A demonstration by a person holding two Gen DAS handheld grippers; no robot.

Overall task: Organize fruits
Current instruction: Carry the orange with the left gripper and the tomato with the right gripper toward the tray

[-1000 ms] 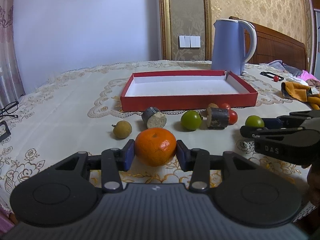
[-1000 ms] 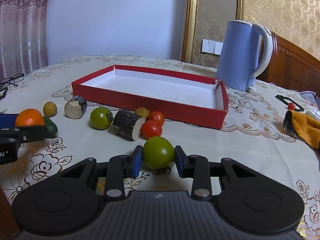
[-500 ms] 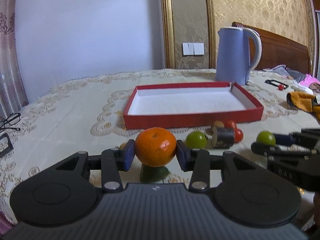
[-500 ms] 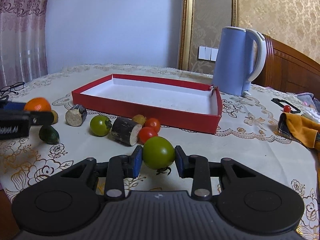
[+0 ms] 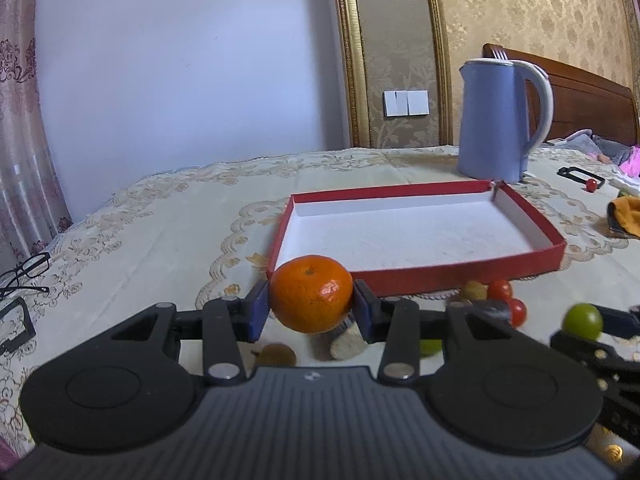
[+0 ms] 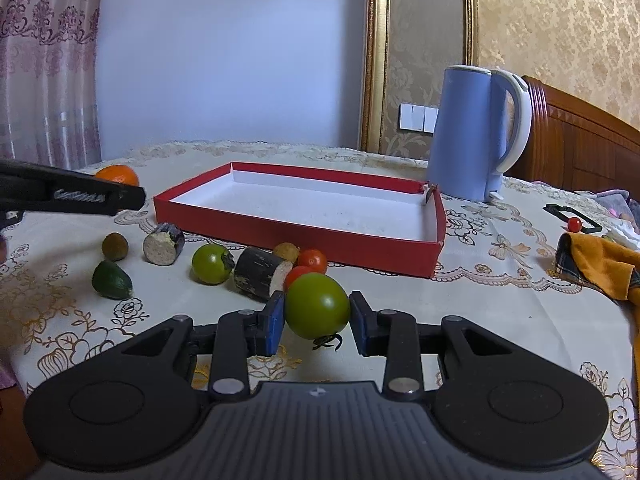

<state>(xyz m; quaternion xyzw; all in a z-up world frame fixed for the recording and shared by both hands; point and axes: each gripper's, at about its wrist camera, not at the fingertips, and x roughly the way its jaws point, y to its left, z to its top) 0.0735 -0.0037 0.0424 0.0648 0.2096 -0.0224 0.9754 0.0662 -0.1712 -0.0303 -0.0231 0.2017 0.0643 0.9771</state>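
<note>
The left claw (image 5: 311, 312) pinches a tangerine (image 5: 311, 293) between its blue pads, the fruit lifted clear of the worktop (image 5: 140, 240) and hanging just in front of the near-left corner of the red tray (image 5: 460, 278). The right claw (image 6: 316, 322) is closed on a large green tomato (image 6: 317, 305), its dried stem end (dark and curled) pointing down, also raised off the lace cloth.

The tray, red outside and white inside, lies open on the worktop with nothing in it. A pale blue kettle (image 6: 476, 136) stands just beyond its far right corner.

Loose pieces lie in a row on the worktop in front of the tray's near wall. From the right wrist view, left to right: a small dark green avocado (image 6: 111, 280), a little brownish round fruit (image 6: 115, 246), a short dark-skinned cane piece (image 6: 163, 239) with a pale cut face, a smaller green tomato (image 6: 212, 263), a second cane piece (image 6: 262, 274), another small brownish fruit (image 6: 287, 251) and two red cherry tomatoes (image 6: 313, 261), the nearer one partly hidden behind the held green tomato.

Far right, an orange cloth (image 6: 600, 260) is bunched on the worktop, with one more red cherry tomato (image 6: 575, 223) beyond it. At the left edge lies a pair of glasses (image 5: 24, 274).
</note>
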